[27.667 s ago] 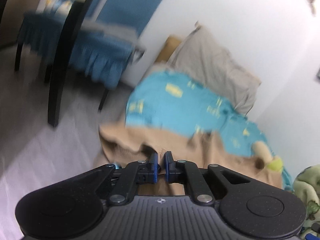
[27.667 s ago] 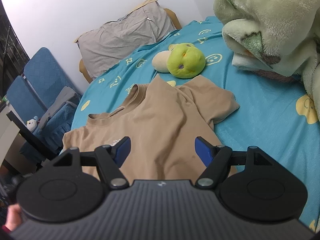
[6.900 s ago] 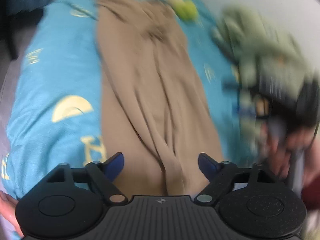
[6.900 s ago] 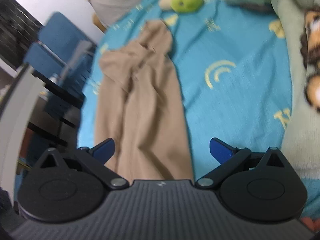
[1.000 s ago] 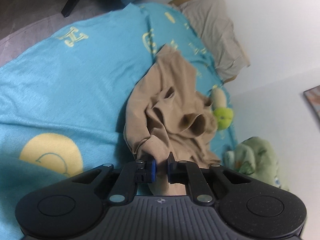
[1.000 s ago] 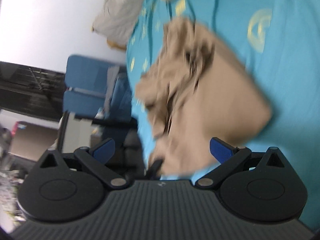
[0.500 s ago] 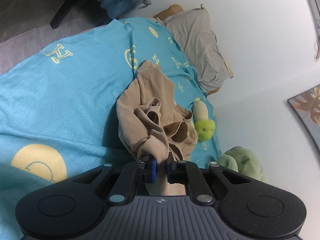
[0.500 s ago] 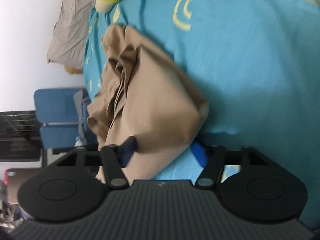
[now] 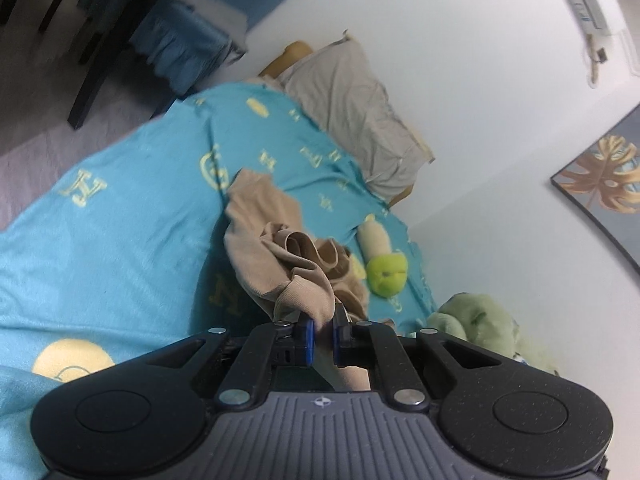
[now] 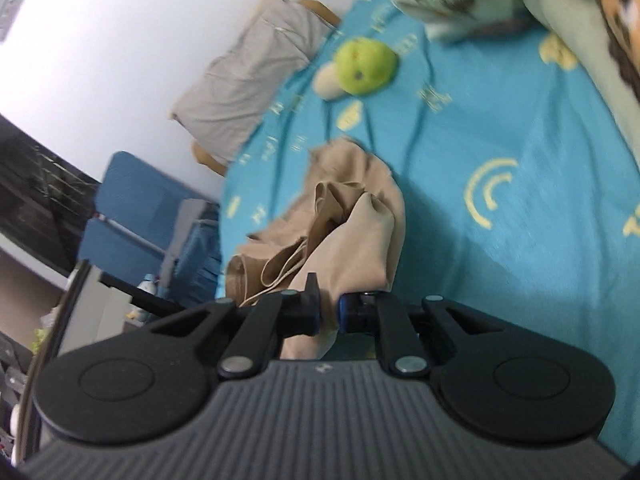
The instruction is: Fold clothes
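Observation:
A tan T-shirt (image 9: 276, 256) hangs bunched over the blue bedsheet (image 9: 120, 216). My left gripper (image 9: 322, 334) is shut on one bunched corner of it. In the right wrist view my right gripper (image 10: 329, 313) is shut on another part of the same T-shirt (image 10: 352, 240), whose folds droop toward the sheet (image 10: 500, 184). The far end of the shirt still touches the bed.
A grey pillow (image 9: 360, 108) lies at the head of the bed. A green plush toy (image 9: 386, 276) sits near it, also in the right wrist view (image 10: 366, 65). A green fleece blanket (image 10: 540, 8) is heaped at right. A blue chair (image 9: 188, 36) stands beside the bed.
My right gripper has closed on the T-shirt; half a second ago it was open around the fabric. Both grippers have lifted, and the shirt hangs more bunched.

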Demonstrator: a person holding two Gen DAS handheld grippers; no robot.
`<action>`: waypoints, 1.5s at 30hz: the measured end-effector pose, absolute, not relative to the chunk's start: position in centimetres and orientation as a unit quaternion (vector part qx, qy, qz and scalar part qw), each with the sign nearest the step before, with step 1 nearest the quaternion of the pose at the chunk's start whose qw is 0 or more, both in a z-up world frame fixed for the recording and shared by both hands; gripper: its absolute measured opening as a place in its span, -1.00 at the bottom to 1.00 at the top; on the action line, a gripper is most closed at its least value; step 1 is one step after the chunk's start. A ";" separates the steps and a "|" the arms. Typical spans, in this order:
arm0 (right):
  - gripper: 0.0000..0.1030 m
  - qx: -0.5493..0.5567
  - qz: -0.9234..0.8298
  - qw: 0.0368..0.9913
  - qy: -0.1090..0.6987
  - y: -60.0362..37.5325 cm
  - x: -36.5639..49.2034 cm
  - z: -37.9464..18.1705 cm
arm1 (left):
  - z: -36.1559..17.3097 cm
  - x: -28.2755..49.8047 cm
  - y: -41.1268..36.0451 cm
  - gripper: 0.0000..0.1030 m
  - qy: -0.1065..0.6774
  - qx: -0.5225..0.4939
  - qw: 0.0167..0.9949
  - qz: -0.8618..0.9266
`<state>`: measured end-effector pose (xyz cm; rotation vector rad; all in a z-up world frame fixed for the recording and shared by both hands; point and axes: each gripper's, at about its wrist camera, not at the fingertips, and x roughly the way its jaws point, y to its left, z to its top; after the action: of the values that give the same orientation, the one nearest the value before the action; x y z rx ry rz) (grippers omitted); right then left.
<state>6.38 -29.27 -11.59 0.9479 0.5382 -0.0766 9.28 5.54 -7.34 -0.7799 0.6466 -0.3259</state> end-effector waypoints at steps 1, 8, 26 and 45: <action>-0.78 0.447 -0.036 0.857 0.255 -29.3 6.2 -11.0 | -6.7 8.8 5.5 -0.84 0.305 -0.369 0.863 -0.158; -0.78 0.440 -0.040 0.853 0.278 -29.0 2.3 -8.8 | -5.8 3.3 6.4 -0.84 0.324 -0.414 0.837 -0.151; -0.77 0.467 -0.030 0.846 0.255 -28.3 -5.9 -5.6 | -1.1 -4.5 7.8 -0.83 0.314 -0.451 0.826 -0.123; -0.76 0.473 -0.040 0.810 0.345 -29.8 15.0 -14.9 | -11.1 17.9 5.1 -0.81 0.392 -0.365 0.840 -0.080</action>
<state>14.98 -29.80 -14.87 1.0117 0.7372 -0.0857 17.86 5.14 -11.08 -0.7719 0.8294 -0.1686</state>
